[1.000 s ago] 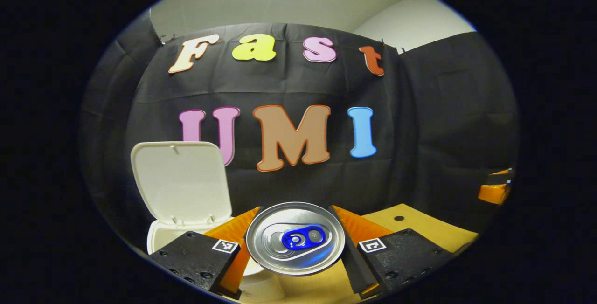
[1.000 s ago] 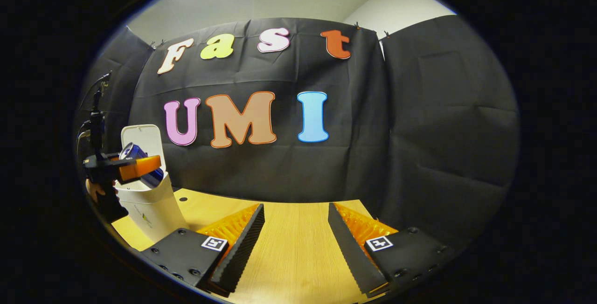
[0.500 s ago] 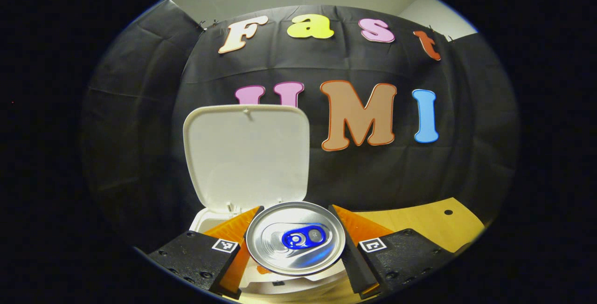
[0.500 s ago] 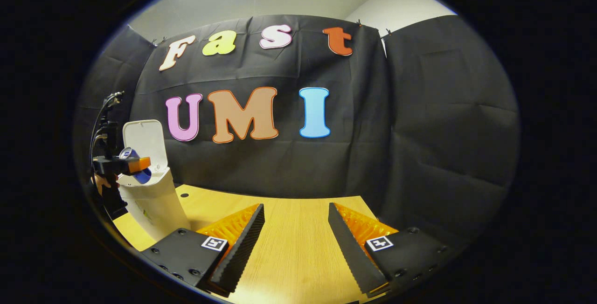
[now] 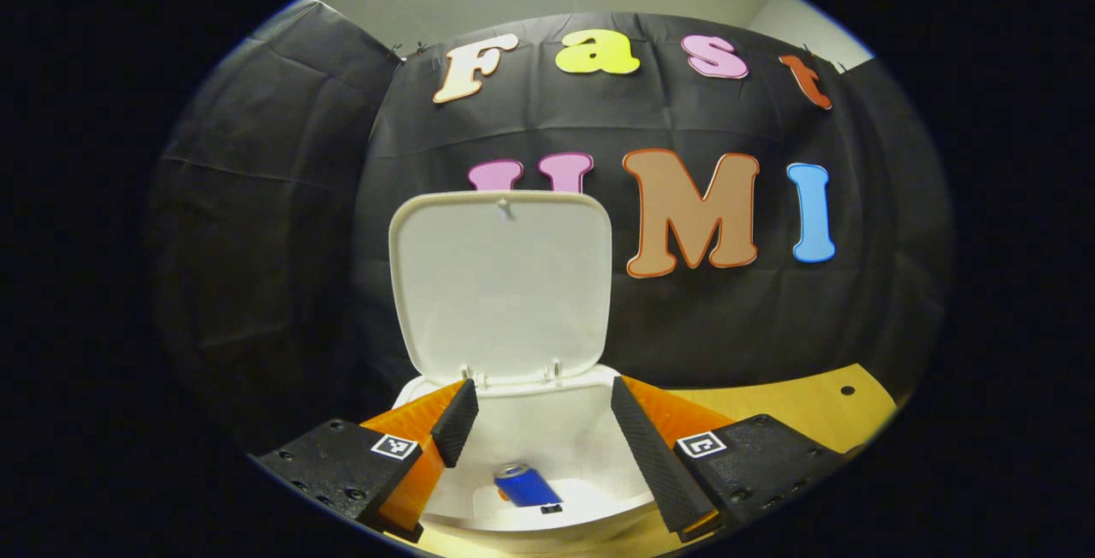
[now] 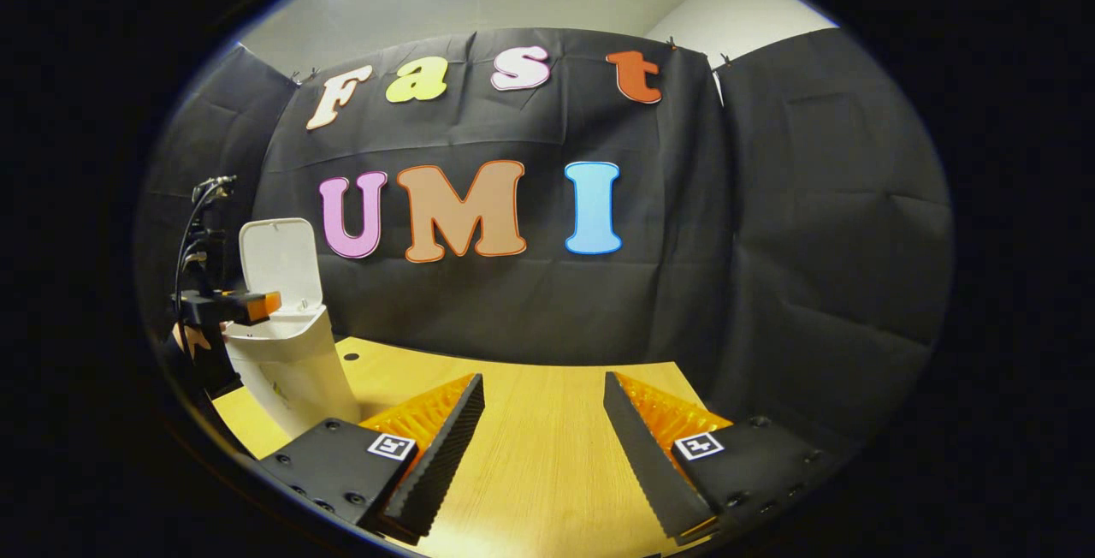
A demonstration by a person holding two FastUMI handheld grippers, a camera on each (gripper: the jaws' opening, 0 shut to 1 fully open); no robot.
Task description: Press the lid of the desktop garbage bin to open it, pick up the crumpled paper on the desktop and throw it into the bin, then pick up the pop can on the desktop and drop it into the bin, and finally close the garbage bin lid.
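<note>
White plastic decides the next move: the lid [image 5: 500, 284] of the desktop garbage bin [image 5: 547, 421] stands upright on its hinge at the back rim, its inner face turned toward the left gripper [image 5: 537, 430], which hangs just above the bin's mouth with its fingers spread and nothing between them. Down inside, seen between those fingers, the pop can [image 5: 523, 484] lies on its side at the bottom, so the dropping step looks done. I cannot make out the crumpled paper in the bin; pale matter around the can may be it, but that is too vague to call. What is left, by my reading, is closing the lid, and the relation that matters is that the lid rises directly ahead of and above the left gripper, hinge line running across its line of sight, top edge farthest up. In the right gripper view the bin [image 6: 291, 361] sits well off to the left on the wooden desktop [image 6: 530, 455], with the left gripper [image 6: 231, 305] at its rim, while the right gripper [image 6: 543, 447] hovers open and empty over bare wood. The left hand is clearly nearer, and would need to get behind or over the top edge to tip the lid forward.
</note>
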